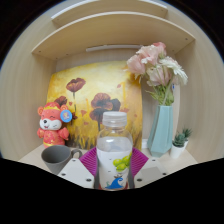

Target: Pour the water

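Right up close, my gripper (115, 163) has its two fingers wrapped around a clear plastic water bottle with a white cap and a green-and-blue label (115, 150). The pink pads (90, 160) press against both sides of the body, so I read the fingers as clamped on it, spread only as wide as the bottle. It stands upright, cap on, which suits carrying before any tilt. Just beside it sits a grey mug (57, 156), mouth up, likely my pouring target. Behind that, a red toy bear (51, 124). Further back, a poppy painting (88, 100) and a pale blue vase of pink flowers (160, 125).
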Motion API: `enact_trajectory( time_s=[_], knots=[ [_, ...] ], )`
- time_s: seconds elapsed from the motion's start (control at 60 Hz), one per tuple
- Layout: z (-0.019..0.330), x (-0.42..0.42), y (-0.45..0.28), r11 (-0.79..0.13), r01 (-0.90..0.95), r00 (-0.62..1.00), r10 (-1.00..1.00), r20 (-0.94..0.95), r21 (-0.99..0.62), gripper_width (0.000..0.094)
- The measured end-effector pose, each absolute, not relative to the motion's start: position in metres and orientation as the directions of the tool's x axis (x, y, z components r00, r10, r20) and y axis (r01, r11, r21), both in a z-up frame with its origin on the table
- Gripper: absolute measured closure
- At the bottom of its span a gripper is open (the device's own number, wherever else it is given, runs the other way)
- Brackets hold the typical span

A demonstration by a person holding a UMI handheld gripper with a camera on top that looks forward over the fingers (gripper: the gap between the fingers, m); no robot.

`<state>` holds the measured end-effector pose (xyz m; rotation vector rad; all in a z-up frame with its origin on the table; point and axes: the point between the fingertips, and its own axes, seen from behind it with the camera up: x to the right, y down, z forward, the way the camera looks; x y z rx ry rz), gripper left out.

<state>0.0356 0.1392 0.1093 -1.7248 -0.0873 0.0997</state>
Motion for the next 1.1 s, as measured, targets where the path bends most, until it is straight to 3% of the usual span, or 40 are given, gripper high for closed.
enact_trajectory(
  time_s=[0.133,0.333,0.467,0.583,0.9,1.1],
  knots=[
    [0.090,0.032,0.139,-0.165,0.004,0.991,0.131,-0.018,-0.986,0.0533],
    [0.090,0.030,0.137,-0.129,0.026,0.991,0.132,0.009,-0.991,0.0503],
    [0.087,0.033,0.136,-0.152,0.016,0.994,0.110,-0.001,-0.988,0.0365],
    [0.072,0.039,0.122,-0.228,0.025,0.996,0.085,0.006,-0.973,0.0071],
    [0.049,0.043,0.009,-0.338,-0.062,0.997,0.017,-0.072,-0.939,0.0081],
    [0.034,0.030,-0.079,-0.368,-0.017,1.000,0.010,-0.022,-0.930,0.0084]
  ],
)
